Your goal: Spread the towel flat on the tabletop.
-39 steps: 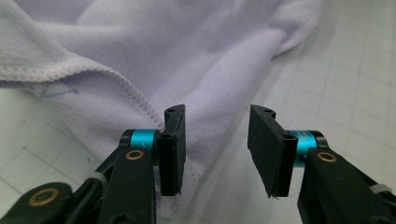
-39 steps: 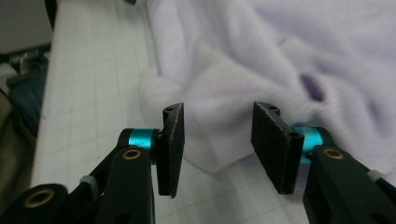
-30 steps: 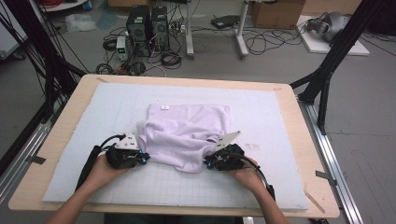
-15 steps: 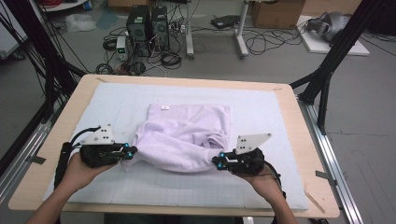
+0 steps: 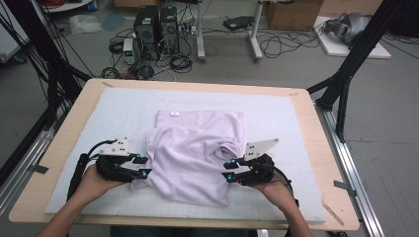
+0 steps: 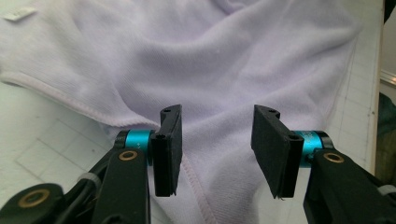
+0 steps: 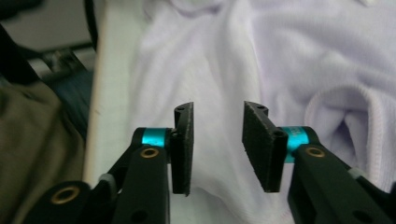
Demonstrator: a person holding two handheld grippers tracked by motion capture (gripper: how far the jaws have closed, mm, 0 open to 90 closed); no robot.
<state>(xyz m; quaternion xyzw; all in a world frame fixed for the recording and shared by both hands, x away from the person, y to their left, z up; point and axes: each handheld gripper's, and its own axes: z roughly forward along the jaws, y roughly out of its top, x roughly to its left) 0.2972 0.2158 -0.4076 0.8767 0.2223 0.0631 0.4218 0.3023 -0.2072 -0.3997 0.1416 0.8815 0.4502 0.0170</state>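
Note:
A lavender cloth [image 5: 197, 153] lies rumpled and partly folded on the white mat [image 5: 286, 128], a small white label [image 5: 174, 114] near its far edge. My left gripper [image 5: 141, 167] sits at the cloth's near left edge, my right gripper [image 5: 228, 171] over its near right part beside a bunched fold [image 5: 228, 148]. Both have just been opening. In the left gripper view the left gripper [image 6: 217, 112] stands open above the cloth's hem [image 6: 196, 186], pads [image 6: 170, 140] clear of the fabric. The right gripper [image 7: 217, 108] is likewise open, with cloth [image 7: 299, 60] beneath and nothing pinched.
The mat covers a wooden table [image 5: 326, 148] with bare wood along the right and near edges. Black frame posts [image 5: 346, 74] rise at the right and left. Computer towers [image 5: 153, 24] and cables lie on the floor beyond the far edge.
Both grippers first pulled outward with the cloth's near corners, then opened and let go. The cloth's near edge has dropped onto the mat and now lies closer to the person.

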